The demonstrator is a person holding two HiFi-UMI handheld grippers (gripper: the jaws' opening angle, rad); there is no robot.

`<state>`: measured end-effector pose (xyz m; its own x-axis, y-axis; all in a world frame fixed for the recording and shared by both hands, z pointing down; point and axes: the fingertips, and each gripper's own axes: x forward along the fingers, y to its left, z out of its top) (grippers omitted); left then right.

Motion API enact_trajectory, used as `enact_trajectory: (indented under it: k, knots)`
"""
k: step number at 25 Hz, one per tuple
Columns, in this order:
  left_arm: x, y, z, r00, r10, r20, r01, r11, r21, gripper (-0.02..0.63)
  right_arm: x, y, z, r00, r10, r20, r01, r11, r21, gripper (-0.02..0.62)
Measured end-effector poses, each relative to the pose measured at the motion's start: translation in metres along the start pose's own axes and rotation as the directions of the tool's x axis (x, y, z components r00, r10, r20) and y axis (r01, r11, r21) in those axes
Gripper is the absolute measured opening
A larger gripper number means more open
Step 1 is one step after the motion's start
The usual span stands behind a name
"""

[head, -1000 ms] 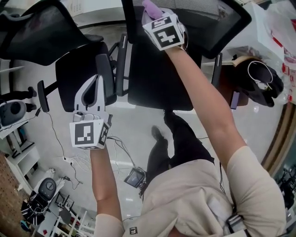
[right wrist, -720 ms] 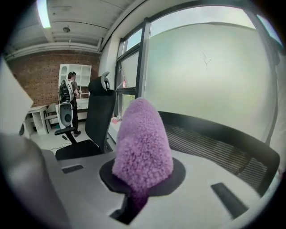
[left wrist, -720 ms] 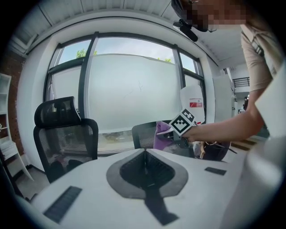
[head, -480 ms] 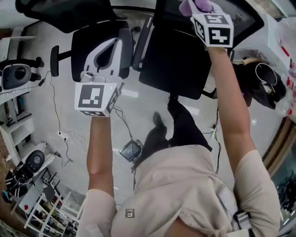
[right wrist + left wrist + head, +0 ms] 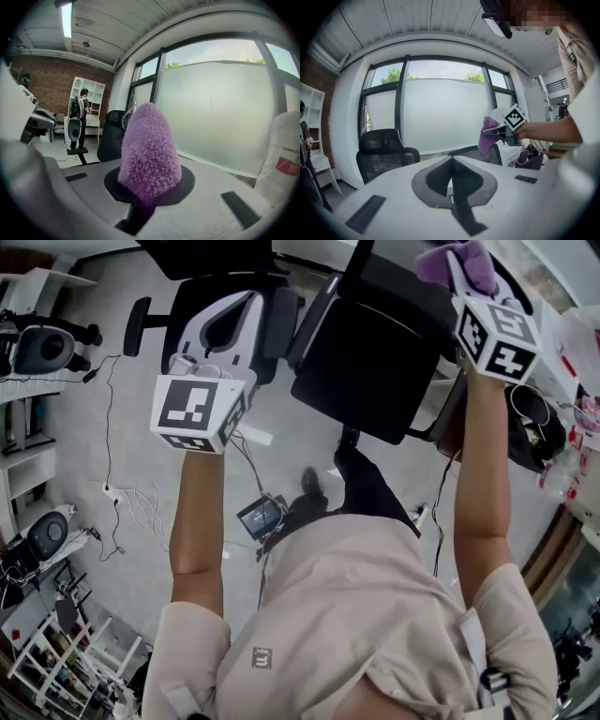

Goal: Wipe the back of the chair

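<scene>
R gripper (image 5: 467,282) is clamped on a purple cloth (image 5: 149,150), held at the top edge of the chair back (image 5: 474,152), toward the person's right end. Can't tell if the cloth touches yet. L gripper (image 5: 242,307) has its jaws together w/ nothing btwn them, over a second chair (image 5: 187,296), well apart from the work.

Looks like the start of a wipe pass. Next move needs the cloth pressed flat to the back & drawn along it.

Floor (image 5: 112,456) is pale & glossy, w/ cables (image 5: 141,498) on it. Big frosted windows (image 5: 445,112), brick wall (image 5: 51,79), white shelves (image 5: 96,101).
</scene>
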<state>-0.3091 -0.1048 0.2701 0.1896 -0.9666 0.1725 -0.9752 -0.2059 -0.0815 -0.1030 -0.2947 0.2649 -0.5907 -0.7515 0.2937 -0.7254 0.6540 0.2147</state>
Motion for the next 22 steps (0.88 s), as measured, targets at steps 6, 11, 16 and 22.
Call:
enact_trajectory:
  k: [6,11,16,22]
  knots:
    - [-0.046,-0.01,0.035,0.999,0.014,0.051,-0.015,1.0,0.025,0.006,-0.07,0.014,0.044,0.998,0.01,0.067,-0.009,1.0,-0.019,0.021]
    - [-0.086,-0.024,0.06,0.996,0.004,0.091,-0.009,0.999,0.054,0.006,-0.13,0.032,0.067,0.994,0.028,0.103,-0.024,0.999,-0.042,0.021]
    - [-0.129,-0.039,0.08,0.992,-0.006,0.126,-0.002,0.998,0.063,0.006,-0.19,0.056,0.08,0.993,0.044,0.11,-0.037,0.997,-0.064,0.021]
    - [-0.178,-0.065,0.107,0.979,-0.062,0.196,0.045,0.995,0.091,0.006,-0.273,0.08,0.096,0.988,0.013,0.155,-0.002,0.997,-0.071,0.021]
